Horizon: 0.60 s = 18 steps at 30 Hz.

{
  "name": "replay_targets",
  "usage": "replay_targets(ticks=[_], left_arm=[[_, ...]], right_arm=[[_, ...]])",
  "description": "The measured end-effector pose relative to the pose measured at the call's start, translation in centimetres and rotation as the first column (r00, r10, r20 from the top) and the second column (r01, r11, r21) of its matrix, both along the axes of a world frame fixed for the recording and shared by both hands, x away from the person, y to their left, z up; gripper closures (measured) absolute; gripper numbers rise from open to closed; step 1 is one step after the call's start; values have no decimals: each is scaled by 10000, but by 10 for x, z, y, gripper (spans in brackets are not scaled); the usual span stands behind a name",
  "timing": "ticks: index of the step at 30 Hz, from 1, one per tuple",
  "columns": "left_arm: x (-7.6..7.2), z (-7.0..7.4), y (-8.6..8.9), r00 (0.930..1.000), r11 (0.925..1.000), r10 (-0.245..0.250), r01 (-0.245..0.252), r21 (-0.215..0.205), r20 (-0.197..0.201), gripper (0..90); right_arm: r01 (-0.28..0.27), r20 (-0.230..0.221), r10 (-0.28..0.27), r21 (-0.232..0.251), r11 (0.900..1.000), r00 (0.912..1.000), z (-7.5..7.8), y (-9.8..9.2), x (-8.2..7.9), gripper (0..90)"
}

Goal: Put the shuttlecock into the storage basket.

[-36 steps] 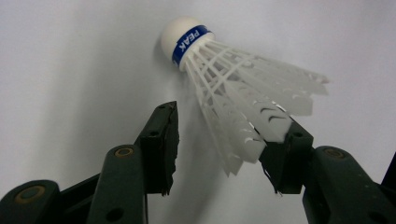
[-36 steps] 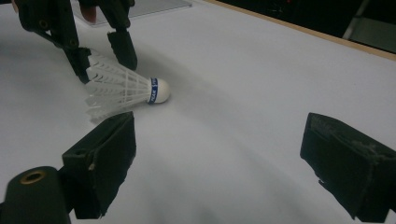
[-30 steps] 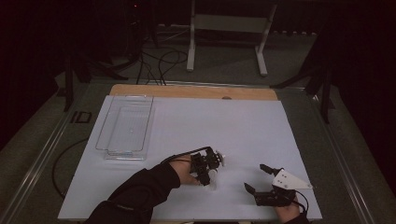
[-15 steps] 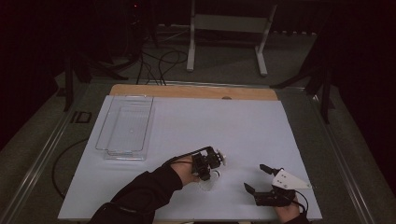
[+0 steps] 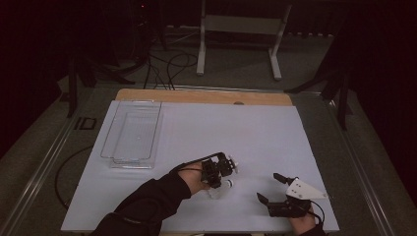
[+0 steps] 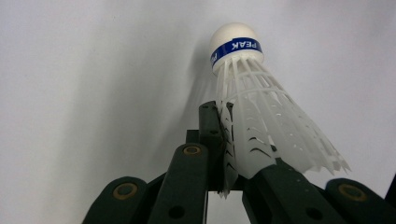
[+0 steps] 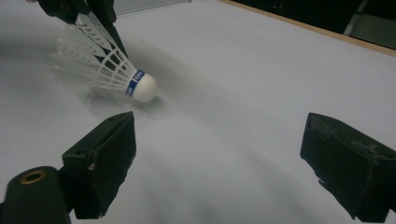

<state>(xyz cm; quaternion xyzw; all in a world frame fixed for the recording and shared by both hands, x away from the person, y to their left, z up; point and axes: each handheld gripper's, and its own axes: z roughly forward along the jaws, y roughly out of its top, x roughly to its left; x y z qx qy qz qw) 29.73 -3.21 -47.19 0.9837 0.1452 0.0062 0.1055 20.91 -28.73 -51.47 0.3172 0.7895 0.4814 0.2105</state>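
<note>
The left gripper (image 6: 224,154) is clamped on the thin skirt of the shuttlecock (image 6: 261,116) near the table's (image 5: 275,132) near edge, right gripper (image 7: 224,163) apart, so I think the soft plastic may bend and slip out.

- Left gripper (image 6: 224,154): black jaw links, brass-coloured pivot pins, dark screws.
- Right gripper (image 7: 219,163): black, worn pads; grey three-cornered plate (image 5: 305,189) on top.
- Black cable (image 5: 196,161) loops over the left hand.
- Sleeve (image 5: 147,204): dark, long.
</note>
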Motion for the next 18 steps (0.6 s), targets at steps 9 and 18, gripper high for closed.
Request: replay_targets(ticks=[9,18], left_arm=[[1,8,5,9996,9996,-208,205,-189,-206,897],[0,12,10,9987,9989,-416,410,-209,-283,897]], right_arm=[[-5,5,5,-9,10000,10000,0,0,0,102],[-5,-9,5,-5,10000,10000,0,0,0,102]])
